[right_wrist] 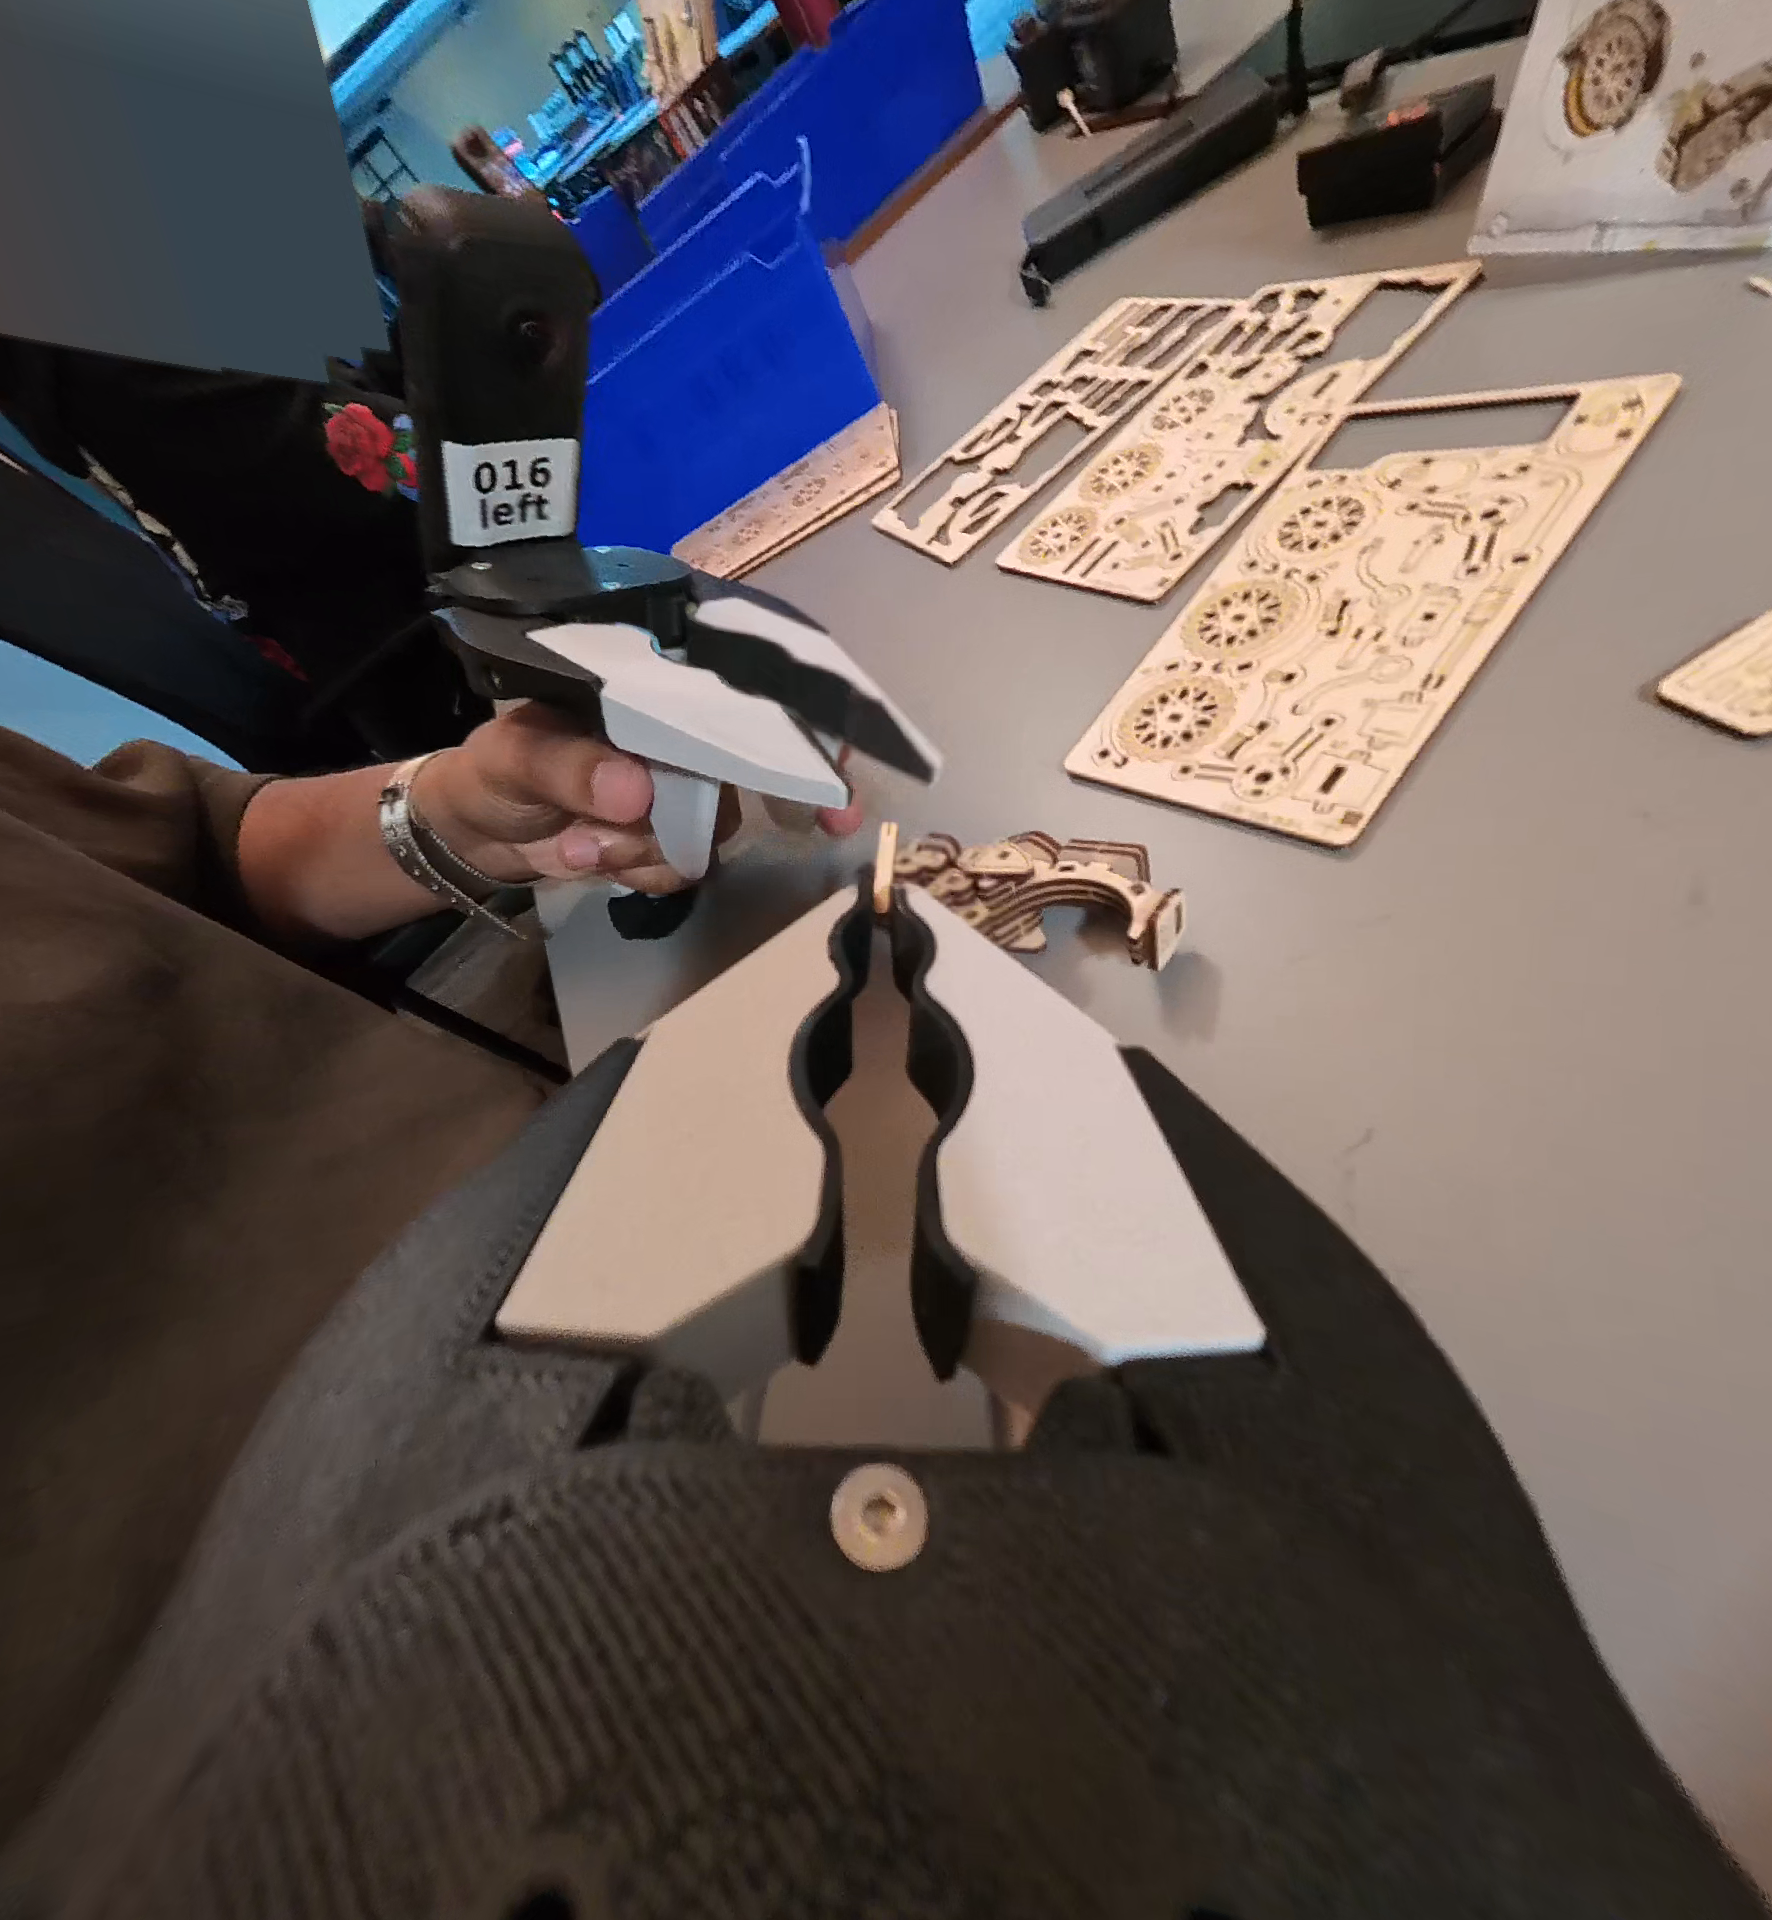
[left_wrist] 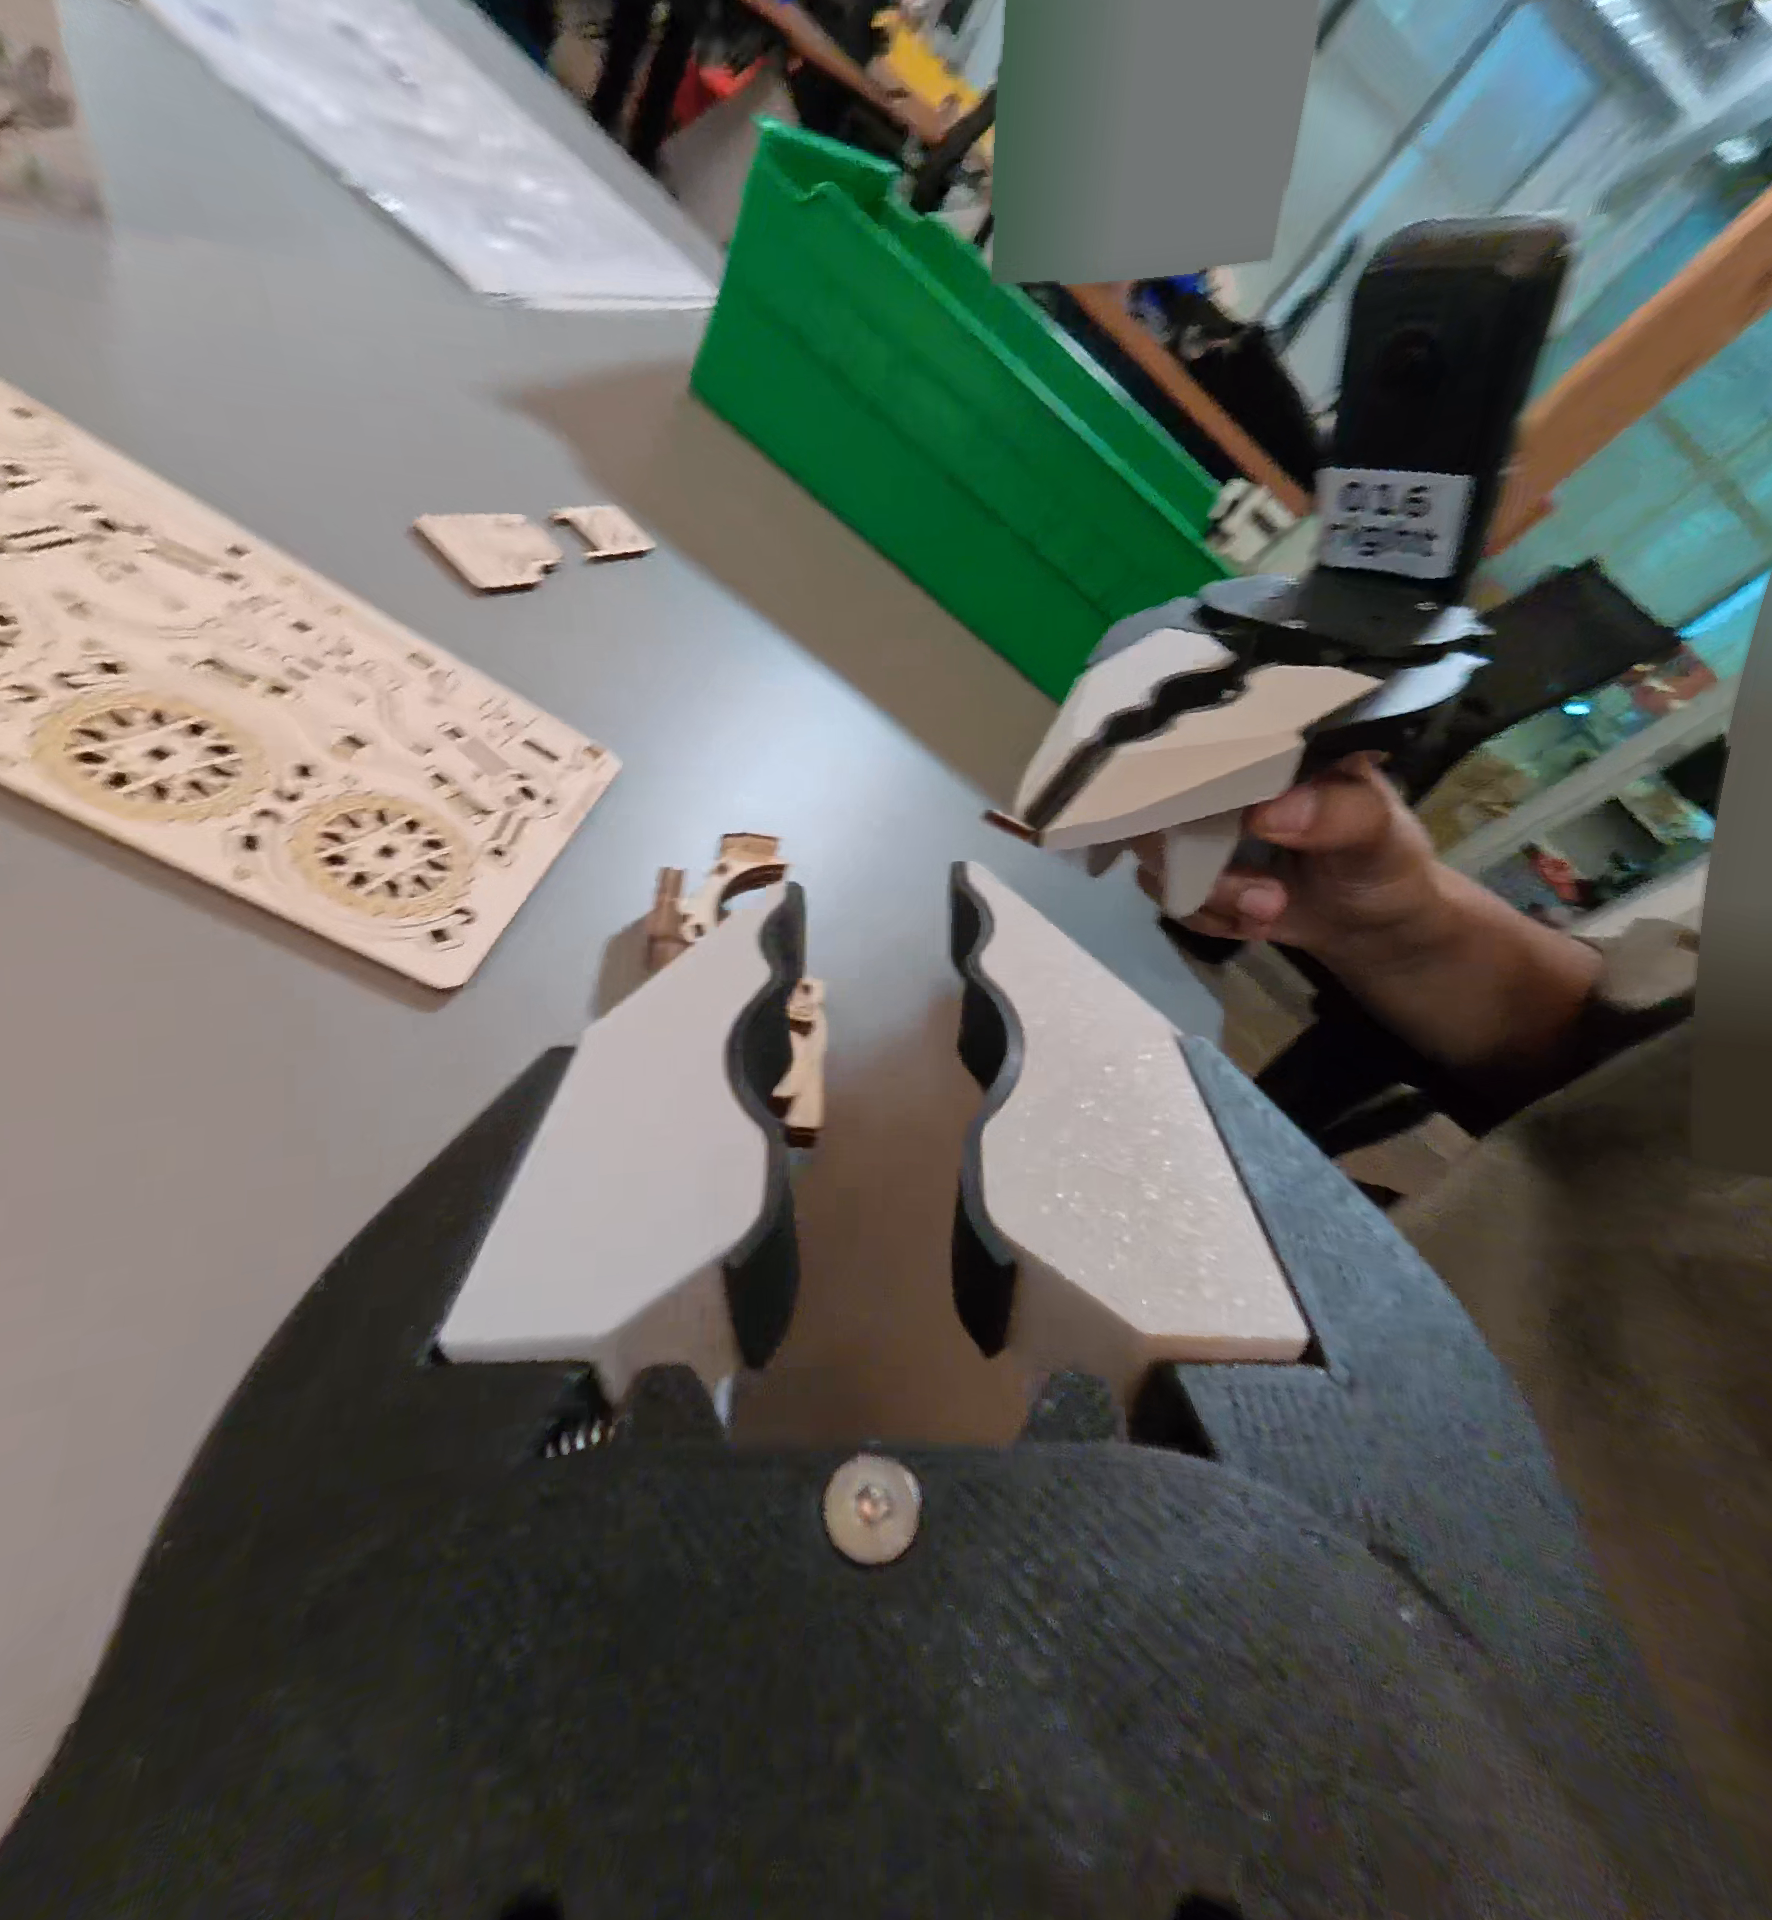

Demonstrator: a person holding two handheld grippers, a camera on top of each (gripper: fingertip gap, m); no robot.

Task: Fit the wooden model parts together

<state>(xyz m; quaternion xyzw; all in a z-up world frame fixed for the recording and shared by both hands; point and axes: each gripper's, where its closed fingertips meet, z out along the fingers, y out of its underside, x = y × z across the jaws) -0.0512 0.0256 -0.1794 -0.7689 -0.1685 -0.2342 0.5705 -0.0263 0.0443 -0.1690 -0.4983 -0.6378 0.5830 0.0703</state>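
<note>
A partly built wooden assembly (right_wrist: 1048,894) lies on the grey table (right_wrist: 1484,1143). In the left wrist view it (left_wrist: 731,899) shows under and beside my left finger. My left gripper (left_wrist: 877,883) is open and empty, hovering just above the assembly; it also shows in the right wrist view (right_wrist: 887,784). My right gripper (right_wrist: 884,909) is shut on a small thin wooden piece (right_wrist: 884,868) that stands upright at its tips, close to the assembly's near end. In the left wrist view the right gripper (left_wrist: 1033,816) is up and to the right of my left one, with the piece (left_wrist: 1009,824) poking from its tip.
Laser-cut wooden part sheets (right_wrist: 1381,623) (left_wrist: 238,727) lie flat further out. Two small loose pieces (left_wrist: 492,551) lie beyond them. A green bin (left_wrist: 913,416), blue bins (right_wrist: 726,384), a white box (right_wrist: 1671,125) and black items (right_wrist: 1152,177) stand around the table. About 4 cm separates my left fingertips from my right.
</note>
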